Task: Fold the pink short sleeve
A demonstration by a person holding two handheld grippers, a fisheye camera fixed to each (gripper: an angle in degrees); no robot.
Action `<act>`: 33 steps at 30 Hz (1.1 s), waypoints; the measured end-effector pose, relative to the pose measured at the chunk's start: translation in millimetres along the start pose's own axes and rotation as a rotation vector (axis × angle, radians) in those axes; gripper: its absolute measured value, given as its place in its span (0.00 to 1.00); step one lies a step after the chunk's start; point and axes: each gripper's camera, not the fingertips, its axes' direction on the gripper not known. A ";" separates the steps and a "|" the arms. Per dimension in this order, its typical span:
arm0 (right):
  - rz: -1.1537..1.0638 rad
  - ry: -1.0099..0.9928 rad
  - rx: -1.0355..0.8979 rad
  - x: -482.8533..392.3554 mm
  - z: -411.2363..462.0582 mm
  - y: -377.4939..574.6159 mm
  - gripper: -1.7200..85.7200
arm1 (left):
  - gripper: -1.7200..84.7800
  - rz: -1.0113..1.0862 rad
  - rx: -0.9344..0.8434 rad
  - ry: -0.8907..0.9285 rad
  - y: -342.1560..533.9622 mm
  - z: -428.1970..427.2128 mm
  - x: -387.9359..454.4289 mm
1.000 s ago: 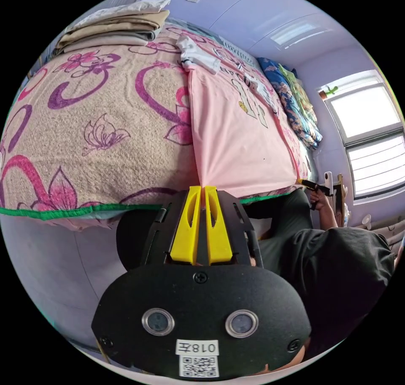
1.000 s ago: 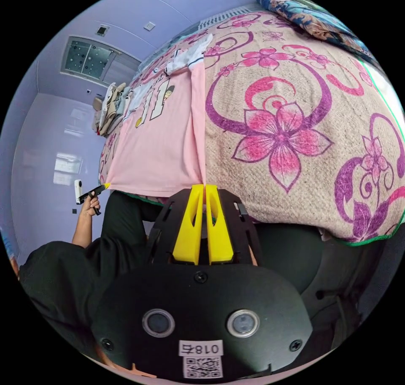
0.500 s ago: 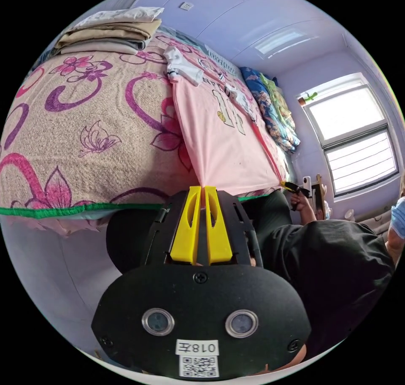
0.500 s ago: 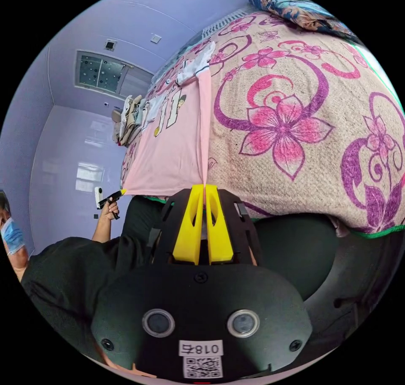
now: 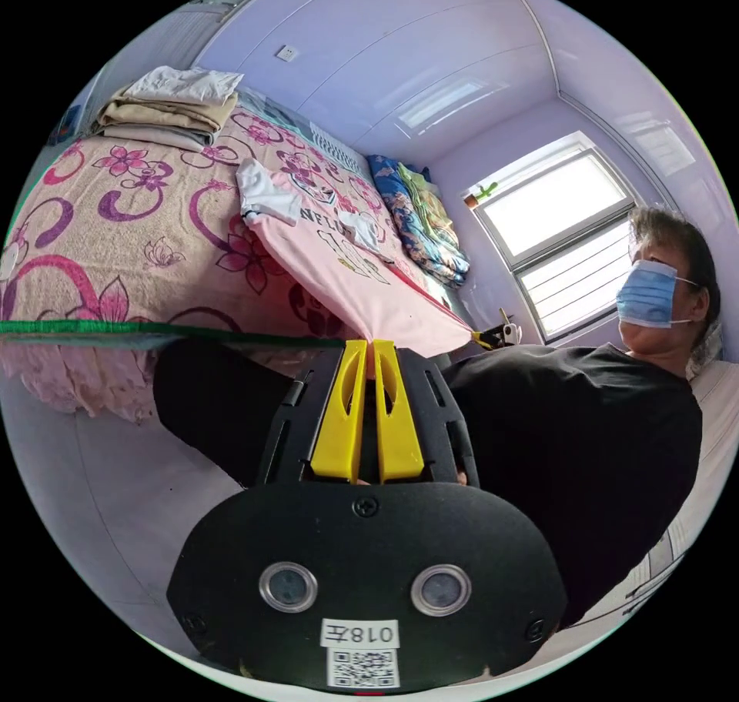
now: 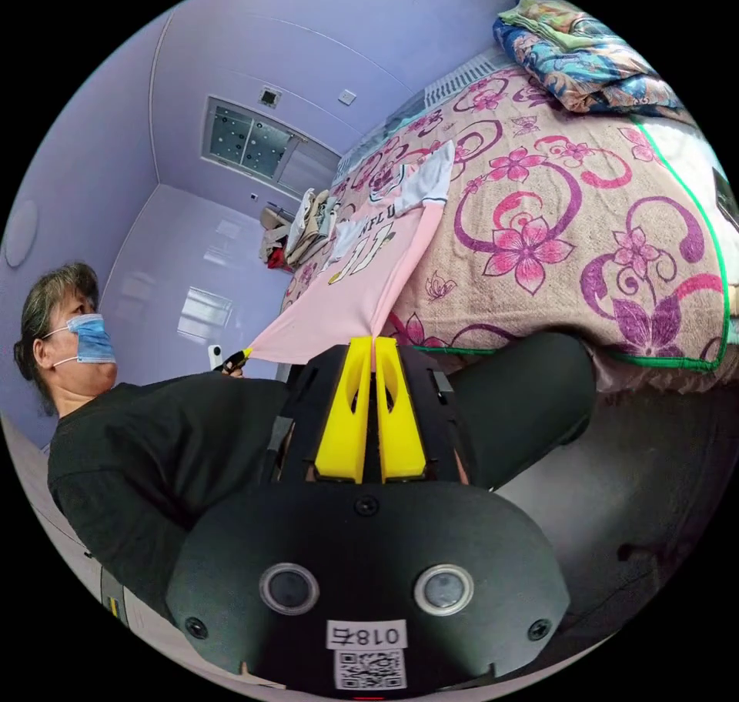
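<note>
A pink short-sleeved T-shirt (image 5: 362,279) is stretched out from a floral bedspread (image 5: 115,217), its white sleeves and printed chest resting on the bed while the hem is held in the air. One hem corner is pinched between the closed yellow jaws of the left gripper (image 5: 368,345); the other is pinched by the closed jaws of the right gripper (image 6: 372,342). The fabric appears light, thin and limp, so it is best gripped at corners and edges. Folded clothes (image 5: 173,105) are stacked at the far side.
</note>
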 end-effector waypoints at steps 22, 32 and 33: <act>0.200 -0.145 0.317 78.6 124.2 -399.1 0.02 | 0.01 -0.297 0.350 0.189 -377.2 112.1 -223.3; 0.312 -0.131 0.304 100.1 147.4 -491.6 0.03 | 0.02 -0.295 0.201 0.052 -480.9 149.5 -229.2; 0.325 -0.131 0.299 101.9 150.8 -504.3 0.04 | 0.03 -0.304 0.201 0.053 -486.2 151.9 -231.0</act>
